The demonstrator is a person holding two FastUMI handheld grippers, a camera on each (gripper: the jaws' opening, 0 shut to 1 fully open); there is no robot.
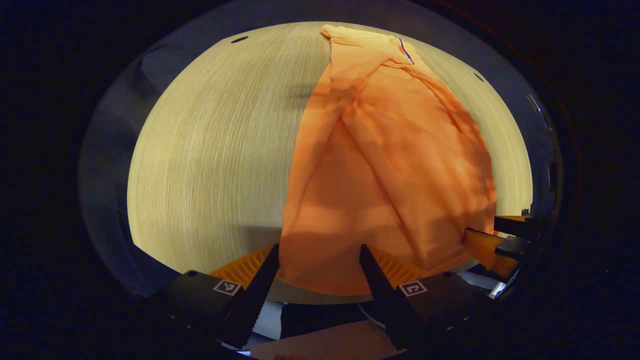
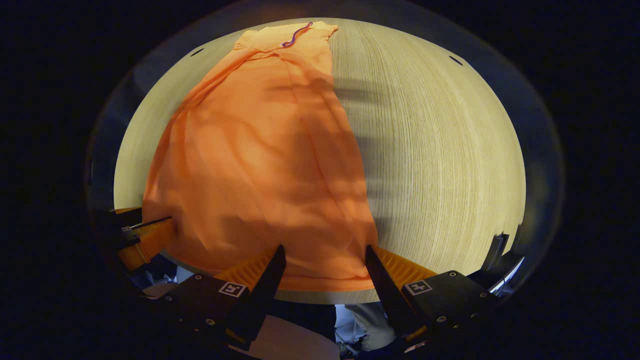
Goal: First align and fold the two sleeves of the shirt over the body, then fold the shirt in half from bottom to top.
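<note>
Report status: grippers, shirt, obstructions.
Left gripper and right gripper both open at the hem, astride it. Shirt flat on table, sleeves folded over body, bottom fold not yet done. Nothing in the way.

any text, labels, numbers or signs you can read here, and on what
No readable words or numbers.
Left gripper: two square black-and-white markers, patterns, not text.
Right gripper: two like markers, not text.
Shirt: a small neck tag at the collar, too small to read.
Table: bare wood grain.

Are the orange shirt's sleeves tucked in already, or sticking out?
Tucked in. The orange shirt lies as a narrow strip on the wooden table, with sleeve folds crossing over its body; it is not yet folded bottom to top.
</note>
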